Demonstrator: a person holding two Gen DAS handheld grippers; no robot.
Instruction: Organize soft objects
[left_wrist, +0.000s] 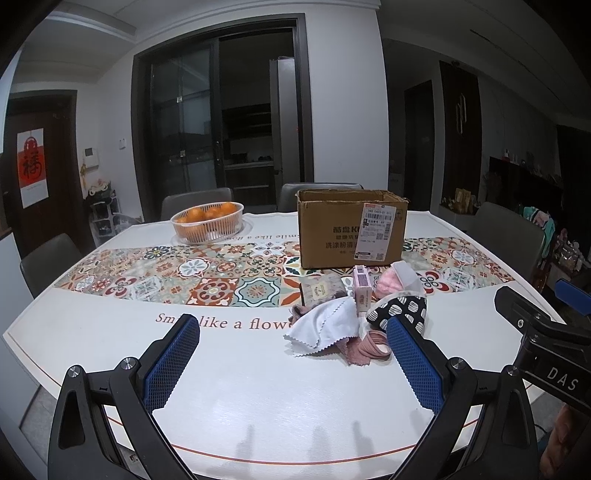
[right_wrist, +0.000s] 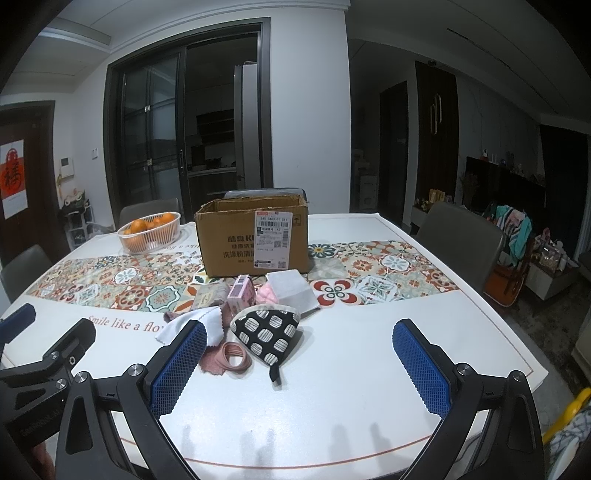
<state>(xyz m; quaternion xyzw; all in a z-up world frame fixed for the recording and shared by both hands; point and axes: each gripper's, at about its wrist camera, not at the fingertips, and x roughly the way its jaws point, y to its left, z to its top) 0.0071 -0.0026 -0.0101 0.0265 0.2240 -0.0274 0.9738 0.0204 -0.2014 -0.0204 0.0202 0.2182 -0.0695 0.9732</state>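
Observation:
A pile of soft things lies on the table in front of an open cardboard box (left_wrist: 351, 229) (right_wrist: 255, 236). It holds a white zigzag-edged cloth (left_wrist: 327, 326) (right_wrist: 192, 326), a black-and-white dotted pouch (left_wrist: 400, 308) (right_wrist: 267, 330), a pink ring band (left_wrist: 375, 345) (right_wrist: 234, 356), a pink fluffy item (left_wrist: 388, 284) (right_wrist: 266, 293), a white pad (right_wrist: 291, 290) and a small pink packet (left_wrist: 362, 291) (right_wrist: 240, 293). My left gripper (left_wrist: 291, 362) is open and empty, short of the pile. My right gripper (right_wrist: 301, 365) is open and empty, just before the pouch.
A white basket of oranges (left_wrist: 207, 221) (right_wrist: 149, 230) stands at the back left. The round white table (left_wrist: 110, 332) has a patterned tile runner (right_wrist: 388, 269). Grey chairs (right_wrist: 458, 236) stand around it. The right gripper's body (left_wrist: 546, 347) shows at the left view's right edge.

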